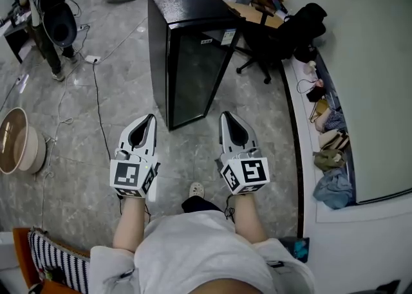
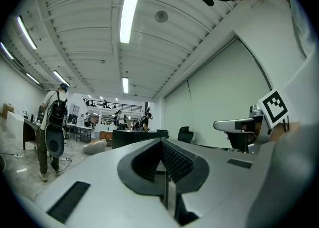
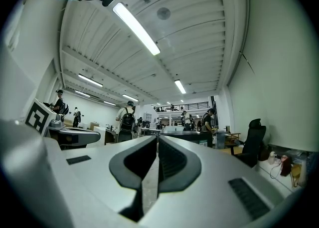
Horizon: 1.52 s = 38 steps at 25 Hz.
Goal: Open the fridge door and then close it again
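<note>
Between left gripper (image 1: 151, 119) and right gripper (image 1: 225, 116), bare floor (image 1: 188, 148) up to fridge (image 1: 193, 74) corner.

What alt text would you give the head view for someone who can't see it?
A black fridge with its glass door closed stands on a floor, ahead of a person's left claw and right claw, both shut and empty. A black office chair sits beside it.

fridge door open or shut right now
Shut. In the head view the fridge door lies flush against the black cabinet, with no gap showing along its edges.
</note>
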### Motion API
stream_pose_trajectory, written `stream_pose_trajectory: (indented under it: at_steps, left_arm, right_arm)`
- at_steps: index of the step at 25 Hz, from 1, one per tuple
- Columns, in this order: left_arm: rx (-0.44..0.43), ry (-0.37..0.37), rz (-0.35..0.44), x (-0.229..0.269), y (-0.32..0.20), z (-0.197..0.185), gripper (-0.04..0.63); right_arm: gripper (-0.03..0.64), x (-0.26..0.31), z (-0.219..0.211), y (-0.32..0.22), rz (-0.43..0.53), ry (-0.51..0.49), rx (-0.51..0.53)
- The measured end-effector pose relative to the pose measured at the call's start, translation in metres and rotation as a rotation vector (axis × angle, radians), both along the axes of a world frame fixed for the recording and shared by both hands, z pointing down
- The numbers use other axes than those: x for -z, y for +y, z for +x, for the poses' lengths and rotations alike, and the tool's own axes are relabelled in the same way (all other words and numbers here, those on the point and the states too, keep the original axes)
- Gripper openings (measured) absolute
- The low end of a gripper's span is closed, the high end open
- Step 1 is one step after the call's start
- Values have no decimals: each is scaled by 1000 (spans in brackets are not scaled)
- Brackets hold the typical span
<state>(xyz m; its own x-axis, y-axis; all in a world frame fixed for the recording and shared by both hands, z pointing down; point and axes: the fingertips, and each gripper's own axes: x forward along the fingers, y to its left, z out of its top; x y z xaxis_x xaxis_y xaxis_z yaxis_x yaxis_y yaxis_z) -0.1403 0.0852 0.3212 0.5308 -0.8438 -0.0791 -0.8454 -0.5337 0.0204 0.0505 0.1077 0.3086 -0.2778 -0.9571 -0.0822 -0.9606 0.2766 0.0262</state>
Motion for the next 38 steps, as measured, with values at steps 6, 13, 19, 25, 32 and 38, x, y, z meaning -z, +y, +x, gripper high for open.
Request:
stream_pose_trajectory:
  at_steps: [6,13,19,25,32,38]
  left_arm:
    - [48,-12,20,-3,-51,37,15]
    - [112,3,16,0,-93,77,15]
    - [161,-19,7,-9,-111,90,15]
    - [179,-22,-32,-14,-130,94,15]
    - [167,-44,-79,-29,-168,92,15]
    - [148,-56,-123,-50,-202,89,15]
  right_arm:
    - [25,6,39,-59,8,10,50]
    - [25,2,79,-113,5,21,115]
    - [25,-8,97,-141,-13,8,160]
    - [25,-18,95,-166,-33,-6,193]
    - [25,-28,91,-207,-66,2,196]
    - [25,-49,84,-245,-107,27,187]
